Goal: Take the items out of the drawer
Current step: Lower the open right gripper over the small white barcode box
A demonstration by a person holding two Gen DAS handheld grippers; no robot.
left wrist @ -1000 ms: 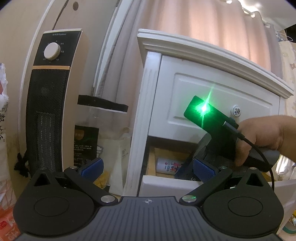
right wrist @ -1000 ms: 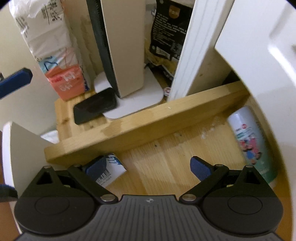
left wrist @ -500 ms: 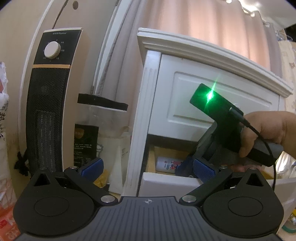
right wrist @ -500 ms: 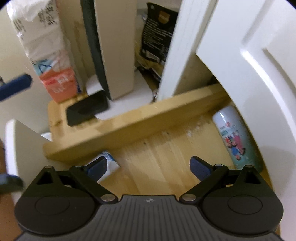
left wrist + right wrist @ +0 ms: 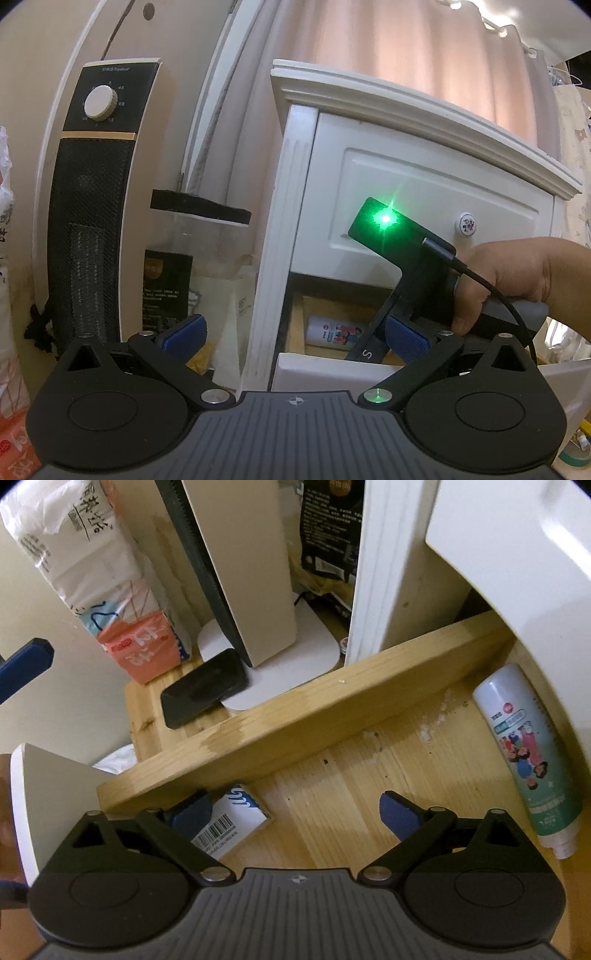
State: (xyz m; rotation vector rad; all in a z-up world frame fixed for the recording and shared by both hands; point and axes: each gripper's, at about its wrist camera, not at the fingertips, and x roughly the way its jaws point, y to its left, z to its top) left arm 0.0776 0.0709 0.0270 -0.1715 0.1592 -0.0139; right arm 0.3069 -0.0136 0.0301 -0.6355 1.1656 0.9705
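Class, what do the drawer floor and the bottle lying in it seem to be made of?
Drawer floor: bare, pale wood, probably pine; plank lines and grain show, no gloss. Bottle: likely plastic, possibly metal; smooth white body with a printed, slightly shiny label.

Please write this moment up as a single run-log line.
right gripper: open, inside open drawer | bottle: lying at drawer's right | barcoded box: by left finger | left gripper: open, outside | nothing grasped

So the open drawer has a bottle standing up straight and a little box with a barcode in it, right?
Not quite. The bottle is lying on its side on the drawer floor, not standing; the right wrist view shows it. The little barcode box is in there too.
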